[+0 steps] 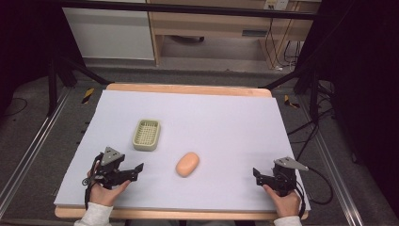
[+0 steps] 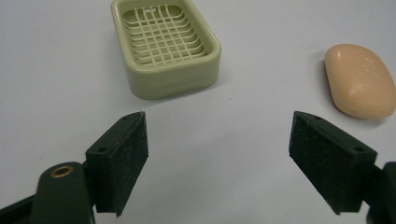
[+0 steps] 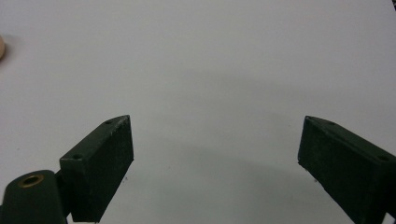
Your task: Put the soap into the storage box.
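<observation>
Claws, L (image 2: 218, 163) & R (image 3: 215, 168): both wide open, empty, nothing touching pads.

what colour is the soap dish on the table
The soap dish is pale olive green, with a lighter cream lattice grid inside. It shows best in the left gripper view.

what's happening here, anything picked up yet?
Nothing yet. A person holds the left gripper and the right gripper low at the near edge of the table, fingers apart, both empty. A peach soap bar lies loose on the white surface, beside an empty green soap dish but not touching it. The left gripper faces both.
</observation>
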{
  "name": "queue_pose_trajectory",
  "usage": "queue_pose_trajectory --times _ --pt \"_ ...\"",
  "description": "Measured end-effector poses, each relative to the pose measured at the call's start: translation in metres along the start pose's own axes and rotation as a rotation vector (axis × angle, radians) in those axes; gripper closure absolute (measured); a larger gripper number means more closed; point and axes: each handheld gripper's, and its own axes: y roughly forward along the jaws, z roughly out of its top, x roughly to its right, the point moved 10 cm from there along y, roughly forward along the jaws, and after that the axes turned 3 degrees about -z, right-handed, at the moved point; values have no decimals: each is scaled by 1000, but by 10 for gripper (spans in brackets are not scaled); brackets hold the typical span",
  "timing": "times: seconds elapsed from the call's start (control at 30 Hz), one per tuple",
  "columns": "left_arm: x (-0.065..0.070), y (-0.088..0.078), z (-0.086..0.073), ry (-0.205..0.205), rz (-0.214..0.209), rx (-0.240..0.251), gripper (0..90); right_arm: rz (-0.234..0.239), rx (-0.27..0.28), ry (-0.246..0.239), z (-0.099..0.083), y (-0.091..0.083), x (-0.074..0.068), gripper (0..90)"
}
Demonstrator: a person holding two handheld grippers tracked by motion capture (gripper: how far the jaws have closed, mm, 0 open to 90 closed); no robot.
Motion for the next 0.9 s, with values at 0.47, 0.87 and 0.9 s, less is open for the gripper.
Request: queue_pose_trajectory --times 0.47,0.87,0.9 --pt "19 6 13 52 -38 1 181 -2 5 -7 1 0 -1 106" --pt "32 8 25 87 -68 3 191 1 5 1 1 -1 -1 106" --pt "33 8 26 87 -69 5 191 0 5 0 1 -1 -1 106"
